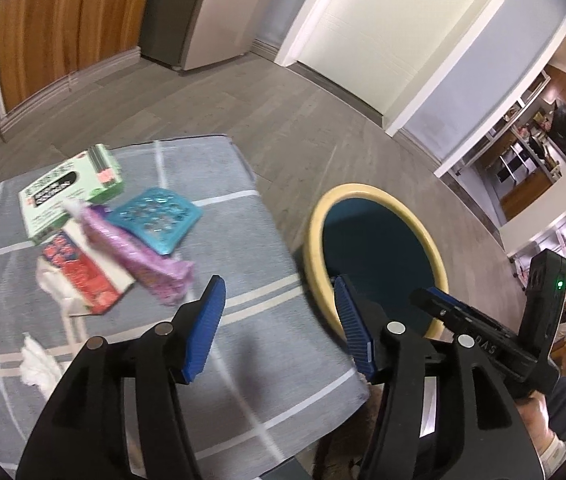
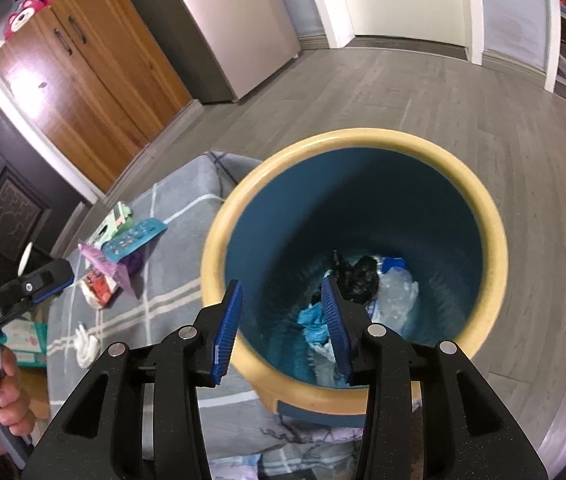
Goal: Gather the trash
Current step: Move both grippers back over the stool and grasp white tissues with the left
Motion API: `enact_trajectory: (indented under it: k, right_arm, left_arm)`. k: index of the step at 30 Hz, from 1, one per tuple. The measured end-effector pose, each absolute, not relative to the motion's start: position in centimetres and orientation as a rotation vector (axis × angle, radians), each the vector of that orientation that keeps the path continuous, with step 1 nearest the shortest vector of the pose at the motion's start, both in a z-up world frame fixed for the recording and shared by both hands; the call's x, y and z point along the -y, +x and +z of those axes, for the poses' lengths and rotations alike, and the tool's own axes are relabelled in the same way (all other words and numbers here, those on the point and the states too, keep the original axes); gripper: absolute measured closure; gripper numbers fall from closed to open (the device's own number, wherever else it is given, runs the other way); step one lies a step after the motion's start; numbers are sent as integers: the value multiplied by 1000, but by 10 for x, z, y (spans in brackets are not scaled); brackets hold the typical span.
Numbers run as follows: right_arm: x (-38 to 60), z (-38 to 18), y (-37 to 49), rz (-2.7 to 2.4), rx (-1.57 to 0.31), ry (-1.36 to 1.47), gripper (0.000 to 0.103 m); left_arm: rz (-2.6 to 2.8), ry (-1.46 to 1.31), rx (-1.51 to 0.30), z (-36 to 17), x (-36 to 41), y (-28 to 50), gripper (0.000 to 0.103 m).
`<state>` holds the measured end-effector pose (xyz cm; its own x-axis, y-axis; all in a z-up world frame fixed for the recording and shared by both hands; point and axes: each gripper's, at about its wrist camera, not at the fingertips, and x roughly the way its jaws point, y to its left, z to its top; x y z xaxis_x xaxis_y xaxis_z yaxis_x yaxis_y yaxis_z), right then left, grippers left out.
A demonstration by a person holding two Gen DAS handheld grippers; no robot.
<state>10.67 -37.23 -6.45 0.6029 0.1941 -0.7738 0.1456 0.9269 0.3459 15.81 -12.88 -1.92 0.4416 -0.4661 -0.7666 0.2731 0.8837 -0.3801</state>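
With both sets of fingers parted and empty, the right gripper point(image 2: 283, 332) held over the bin point(image 2: 483, 216) that already holds rubbish, another pick is judged due: the left gripper point(image 1: 279, 328) must be lowered to the purple wrapper point(image 1: 139, 256) on the grey-covered surface point(image 1: 243, 280) left of the bin.

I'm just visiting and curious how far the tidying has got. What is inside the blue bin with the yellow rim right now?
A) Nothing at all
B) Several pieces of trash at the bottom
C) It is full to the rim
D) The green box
B: the right wrist view looks straight down into the bin and shows crumpled trash lying at its bottom, well below the rim.
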Motion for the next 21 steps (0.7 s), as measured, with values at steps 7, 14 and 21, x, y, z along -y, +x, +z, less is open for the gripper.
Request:
enact_trajectory:
  k: [7, 14, 21]
  right_arm:
    - [351, -59, 112, 68, -923, 367, 45]
    - [327, -57, 117, 108, -930, 343, 45]
    - [306, -54, 121, 144, -936, 321, 45]
  left_arm:
    - [-395, -224, -1021, -24, 85, 150, 45]
    - [-335, -245, -1018, -28, 44, 139, 45]
    - [-274, -244, -1020, -33, 11, 128, 44]
